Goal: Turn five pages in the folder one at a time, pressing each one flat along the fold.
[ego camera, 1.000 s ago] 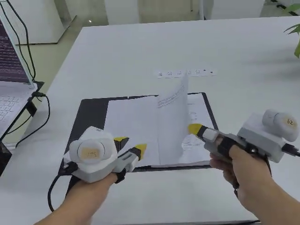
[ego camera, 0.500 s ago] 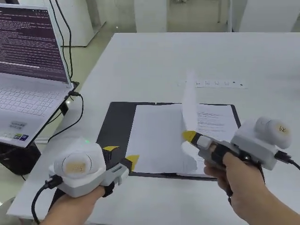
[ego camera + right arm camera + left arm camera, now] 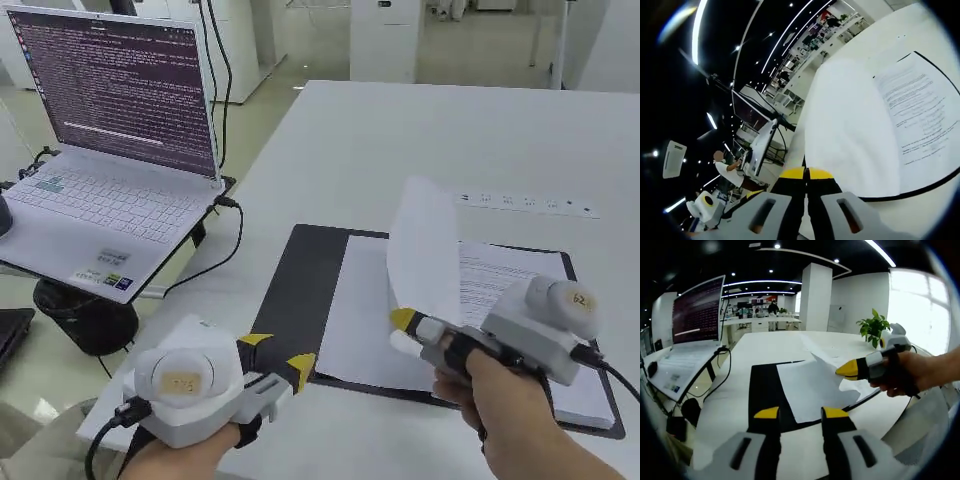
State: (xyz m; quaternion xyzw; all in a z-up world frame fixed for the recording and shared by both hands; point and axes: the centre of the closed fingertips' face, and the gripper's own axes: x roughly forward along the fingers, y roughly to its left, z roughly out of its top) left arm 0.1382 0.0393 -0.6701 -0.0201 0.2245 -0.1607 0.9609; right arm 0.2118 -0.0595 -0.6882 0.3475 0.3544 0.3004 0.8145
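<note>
The white paper sheet (image 3: 425, 250) is raised higher than a second ago, upright over the fold of the open black folder (image 3: 300, 290) on the white bench (image 3: 400, 130), so this turn is judged half done. The sheet's near edge is pinched by the right hand-held gripper (image 3: 403, 320). The left hand-held gripper (image 3: 278, 352) is held spread at the near left. Blank-backed sheets are held in the folder's left half and printed pages in its right.

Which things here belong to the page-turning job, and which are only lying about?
Job: folder; lifted page; right gripper, shut on the page; left gripper, open beside the folder.
Lying about: laptop; power strip; plant.
</note>
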